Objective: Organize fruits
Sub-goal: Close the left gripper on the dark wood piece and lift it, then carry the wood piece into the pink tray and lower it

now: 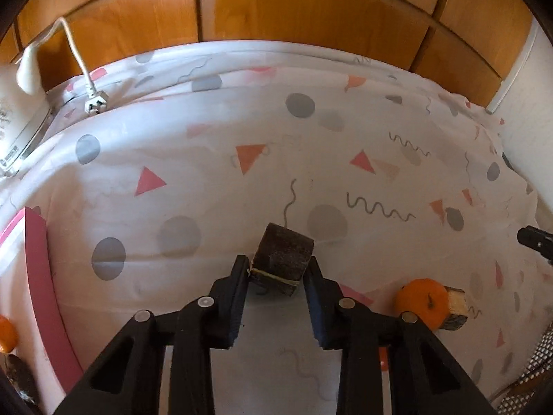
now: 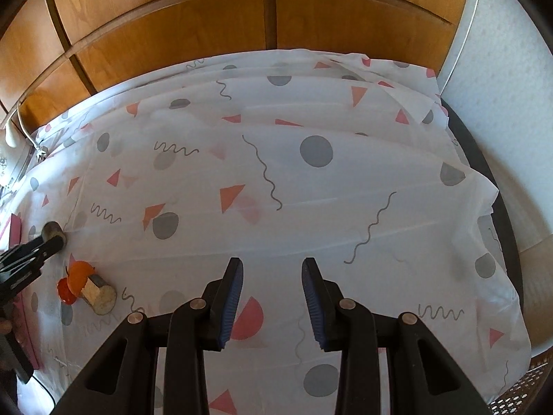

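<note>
Wooden cabinet doors (image 2: 179, 31) behind; patterned white cloth (image 2: 311, 207) covering the table. Pink tray (image 1: 39, 287) at the cloth's left edge, holding an orange fruit (image 1: 6, 334), partly cut off by the frame. Left gripper (image 1: 278, 271): jaws clamped on a dark brown cylindrical block (image 1: 285, 256), bound with a yellowish band. Right gripper (image 2: 272, 276): jaws apart, nothing between them, above bare cloth. Orange (image 1: 423, 301) on the cloth, touching a pale wooden block (image 1: 456, 306), right of the left gripper
</note>
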`<state>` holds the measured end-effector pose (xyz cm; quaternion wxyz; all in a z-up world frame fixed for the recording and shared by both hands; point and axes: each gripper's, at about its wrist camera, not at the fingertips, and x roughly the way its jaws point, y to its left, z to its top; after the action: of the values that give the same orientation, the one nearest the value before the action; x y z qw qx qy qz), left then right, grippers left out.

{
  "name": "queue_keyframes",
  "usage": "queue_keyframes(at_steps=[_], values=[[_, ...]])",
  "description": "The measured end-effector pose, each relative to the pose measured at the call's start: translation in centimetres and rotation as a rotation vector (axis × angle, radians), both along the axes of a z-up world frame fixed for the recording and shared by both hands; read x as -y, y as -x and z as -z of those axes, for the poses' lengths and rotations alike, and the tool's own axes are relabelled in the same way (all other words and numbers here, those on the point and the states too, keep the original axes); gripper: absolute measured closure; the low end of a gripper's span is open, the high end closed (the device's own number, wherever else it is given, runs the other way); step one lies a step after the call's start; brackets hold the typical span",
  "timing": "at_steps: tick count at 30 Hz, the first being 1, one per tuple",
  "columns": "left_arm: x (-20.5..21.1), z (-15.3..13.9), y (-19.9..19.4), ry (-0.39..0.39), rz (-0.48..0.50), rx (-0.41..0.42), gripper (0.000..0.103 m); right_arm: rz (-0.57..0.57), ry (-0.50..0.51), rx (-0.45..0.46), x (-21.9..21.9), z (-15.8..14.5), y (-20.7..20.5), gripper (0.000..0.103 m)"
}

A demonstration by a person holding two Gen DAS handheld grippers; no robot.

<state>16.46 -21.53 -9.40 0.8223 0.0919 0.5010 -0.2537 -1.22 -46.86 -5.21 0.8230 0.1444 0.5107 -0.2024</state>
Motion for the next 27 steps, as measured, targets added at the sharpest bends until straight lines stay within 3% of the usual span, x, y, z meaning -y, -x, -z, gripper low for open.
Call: queue_keyframes(at_steps=[7,15,27], values=[[-2.1,-0.8,1.9,0.055,-0.043,-0.014,0.071,-0.039,0.003,-0.001,-0.5,0.2,-0.3,0.067],[-5.7,-2.6,4.3,0.114,-0.114,-0.018,0.071,-0.163,-0.011,-0.002,-2.8,0.4,-1.0,0.068],[-13.0,-5.8,7.5,0.188,-0.235,0.029,0.071,-0.266,0.02,0.001,-5.2,0.5,-1.2,0.068]])
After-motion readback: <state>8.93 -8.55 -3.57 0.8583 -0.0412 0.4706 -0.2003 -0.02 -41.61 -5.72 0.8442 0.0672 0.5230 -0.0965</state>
